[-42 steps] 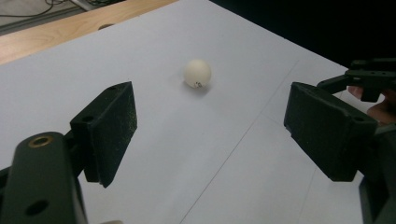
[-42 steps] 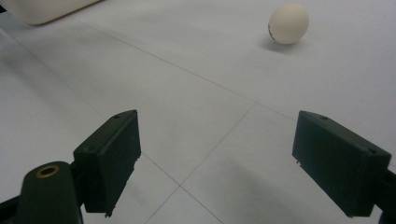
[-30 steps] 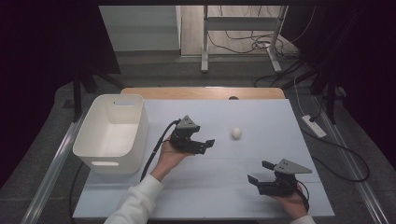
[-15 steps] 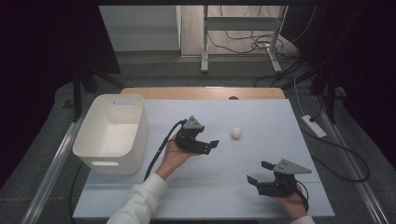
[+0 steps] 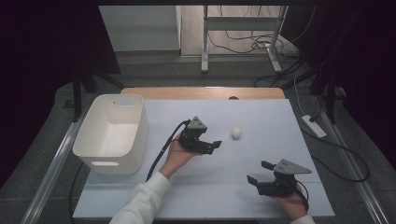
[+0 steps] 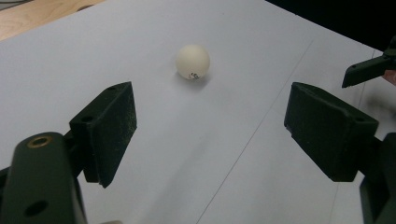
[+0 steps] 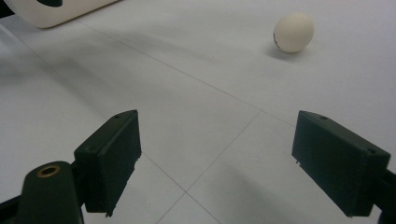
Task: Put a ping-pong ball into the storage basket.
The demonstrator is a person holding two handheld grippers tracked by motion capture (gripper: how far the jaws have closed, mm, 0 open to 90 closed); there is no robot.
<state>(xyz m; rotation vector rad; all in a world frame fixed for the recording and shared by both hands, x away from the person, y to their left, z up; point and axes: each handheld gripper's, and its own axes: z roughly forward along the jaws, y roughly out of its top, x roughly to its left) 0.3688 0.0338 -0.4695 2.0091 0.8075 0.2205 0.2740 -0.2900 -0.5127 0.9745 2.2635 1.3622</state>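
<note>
A small white ball (image 5: 236,133) lies on the white table sheet (image 5: 205,196), right of centre. My left gripper (image 5: 214,146) hovers just left of the ball with its jaws pointing at it. In the left gripper view the ball (image 6: 192,61) sits ahead of the left gripper (image 6: 210,126), whose jaws are open with nothing between them. My right gripper (image 5: 258,171) rests near the front right, open and aimed left. From the right gripper (image 7: 217,158) the ball (image 7: 293,31) shows far off at the upper right.
A white plastic bin (image 5: 112,135) with a handle slot stands at the table's left side; its corner (image 7: 51,11) also shows in the right gripper view. A wooden strip (image 5: 201,92) runs along the far edge. Cables lie on the floor beyond.
My left gripper has edged a little to the right, toward the ball. The right gripper and the ball have stayed put.
</note>
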